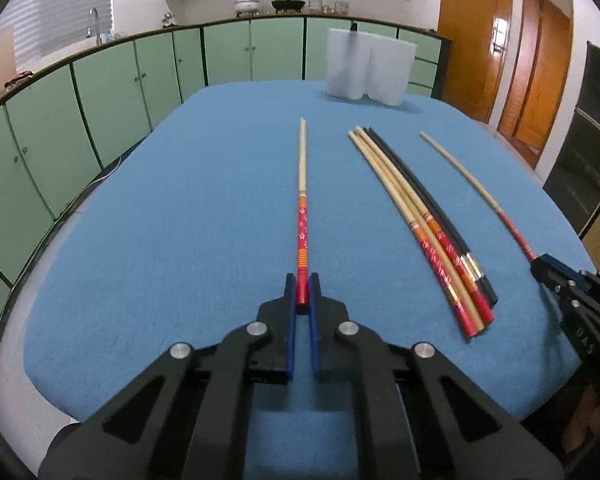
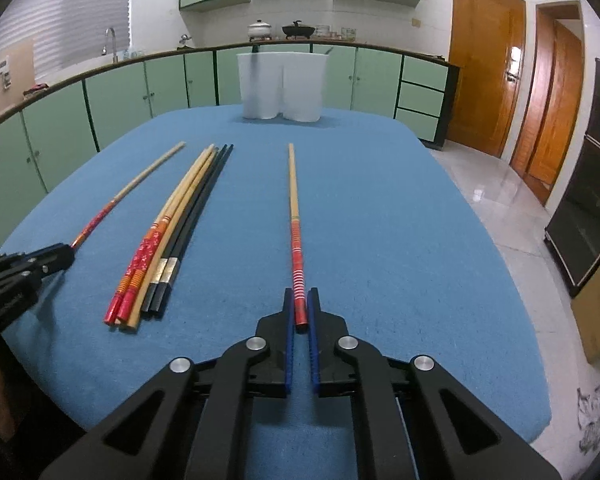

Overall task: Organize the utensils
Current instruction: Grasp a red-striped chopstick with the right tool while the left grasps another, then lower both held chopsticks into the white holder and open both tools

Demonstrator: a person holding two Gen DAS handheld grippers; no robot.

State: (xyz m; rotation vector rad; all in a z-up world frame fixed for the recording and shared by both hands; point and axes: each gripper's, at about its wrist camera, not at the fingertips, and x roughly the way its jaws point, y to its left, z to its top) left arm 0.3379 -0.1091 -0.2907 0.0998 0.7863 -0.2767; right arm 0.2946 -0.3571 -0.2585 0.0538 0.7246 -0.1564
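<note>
The left gripper [image 1: 302, 290] is squeezed onto the fat red end of a long wooden chopstick with red flowers [image 1: 302, 216]. The right gripper [image 2: 301, 306] is squeezed onto a long wooden chopstick with red and white stripes [image 2: 295, 232]. A bunch of tan and black chopsticks [image 2: 172, 232] lies on the blue cloth table [image 2: 400, 240], and the two held sticks lie one on each side of it. The white plastic holder [image 2: 282, 86] stands far behind the bunch. The sticks look light, stiff and smooth, so they may spin or slip. Holding nearer the middle would be steadier.
</note>
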